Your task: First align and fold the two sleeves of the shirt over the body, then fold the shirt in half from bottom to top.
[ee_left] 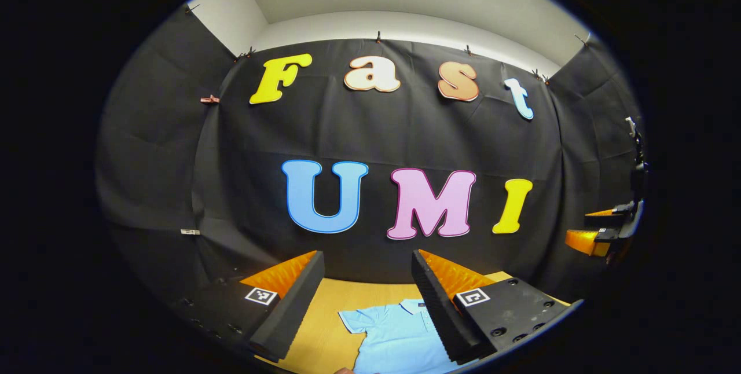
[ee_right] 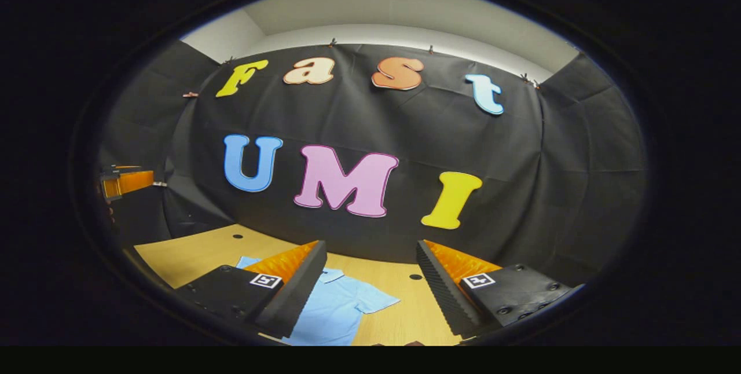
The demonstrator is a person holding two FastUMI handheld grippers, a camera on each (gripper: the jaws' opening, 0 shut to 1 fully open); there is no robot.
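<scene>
Two grippers hang above a light wooden table [ee_right: 191, 255], both with fingers spread wide and grasping nothing. In the left gripper view, the left gripper [ee_left: 367, 299] frames a light blue short-sleeved collared shirt [ee_left: 393, 336] lying flat at six o'clock, one sleeve spread toward nine o'clock; the right gripper [ee_left: 602, 229] shows at three o'clock. In the right gripper view, the right gripper [ee_right: 370, 290] is held over the table, the shirt [ee_right: 336, 310] at seven o'clock behind its left finger, and the left gripper [ee_right: 124, 182] sits at nine o'clock.
</scene>
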